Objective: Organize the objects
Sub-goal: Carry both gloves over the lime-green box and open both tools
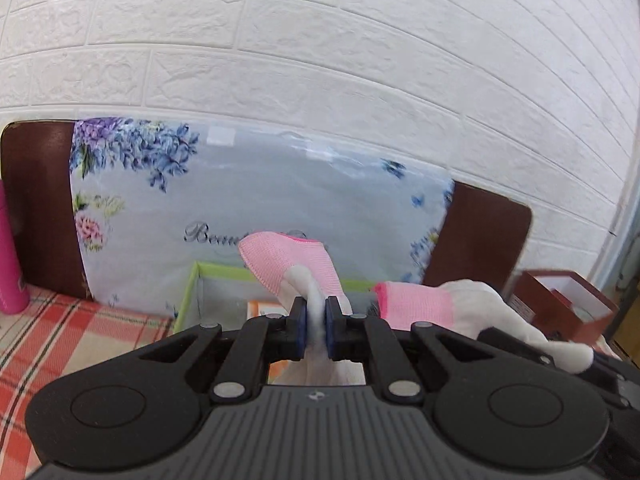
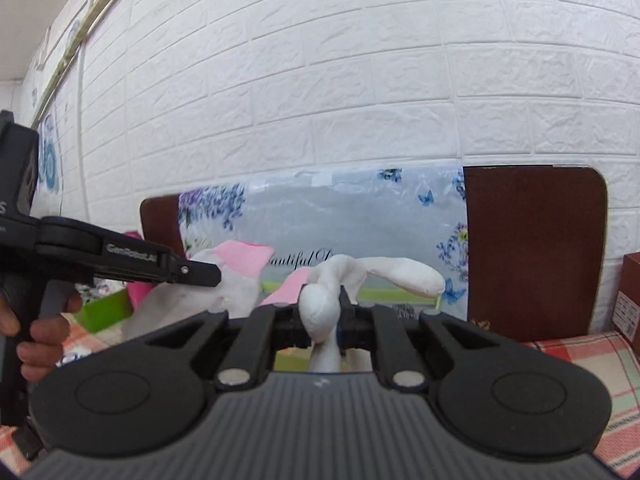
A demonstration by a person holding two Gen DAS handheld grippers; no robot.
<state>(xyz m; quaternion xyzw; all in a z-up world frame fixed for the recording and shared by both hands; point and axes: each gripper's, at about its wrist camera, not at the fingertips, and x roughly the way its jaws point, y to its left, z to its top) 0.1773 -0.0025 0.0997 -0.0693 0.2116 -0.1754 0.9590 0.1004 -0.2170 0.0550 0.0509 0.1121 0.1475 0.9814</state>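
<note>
Two work gloves with pink knit cuffs and white palms are held up in the air. My left gripper (image 1: 316,320) is shut on the white part of one glove (image 1: 292,268), whose pink cuff stands up beyond the pads. My right gripper (image 2: 325,316) is shut on a white finger of the other glove (image 2: 404,274), and its remaining fingers stick out to the right. In the right wrist view the left gripper (image 2: 208,274) reaches in from the left with its glove (image 2: 240,260), a person's hand on its handle. The left wrist view shows the second glove (image 1: 460,304) at lower right.
A green-rimmed box (image 1: 192,280) lies below the gloves on a red plaid tablecloth (image 1: 60,340). Behind stands a brown chair back with a floral cover (image 1: 260,200), against a white brick wall. A pink bottle (image 1: 10,256) is at far left and a brown carton (image 1: 568,304) at right.
</note>
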